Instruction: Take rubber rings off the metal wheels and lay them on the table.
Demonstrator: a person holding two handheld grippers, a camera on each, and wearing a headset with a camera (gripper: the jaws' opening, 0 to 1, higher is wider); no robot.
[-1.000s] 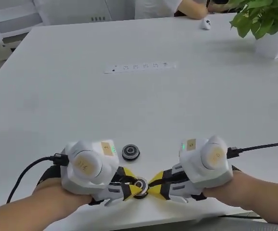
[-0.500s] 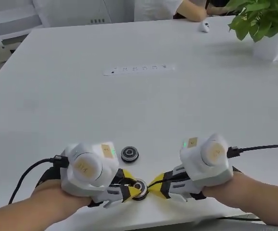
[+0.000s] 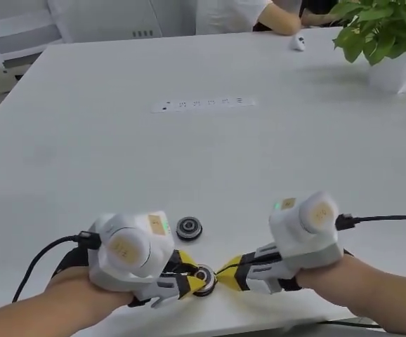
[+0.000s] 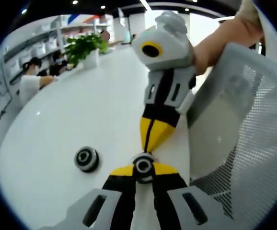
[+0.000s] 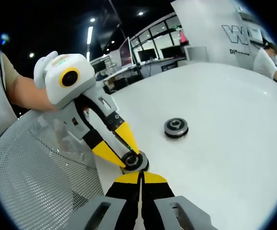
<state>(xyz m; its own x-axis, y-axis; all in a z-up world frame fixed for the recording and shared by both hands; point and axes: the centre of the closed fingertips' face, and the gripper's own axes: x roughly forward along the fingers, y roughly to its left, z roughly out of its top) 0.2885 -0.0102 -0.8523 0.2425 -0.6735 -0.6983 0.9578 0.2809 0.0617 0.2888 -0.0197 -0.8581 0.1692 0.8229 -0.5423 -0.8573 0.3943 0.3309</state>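
Metal wheels, two of them, sit near the front edge of your white table (image 3: 119, 140). On the far wall, big lettering (image 5: 235, 33) starts with a "W"; the rest is cut off. A potted plant (image 3: 378, 28) stands at the far right corner, and a white power strip (image 3: 203, 103) lies mid-table.

Your left gripper (image 3: 196, 280) and right gripper (image 3: 222, 269) point at each other, tips nearly meeting. Each carries a small yellowish sticker (image 3: 159, 225) whose print is too small to read. Your left gripper's jaws are clamped on the held wheel (image 4: 143, 165), one yellow tip on each side of its dark rubber ring (image 4: 143, 156). Your right gripper's jaws are pressed together, tips touching that wheel's rim; whether they pinch the ring cannot be told.

The loose wheel (image 3: 188, 227) lies flat on the table just beyond your left gripper, apart from both grippers, dark ring on.
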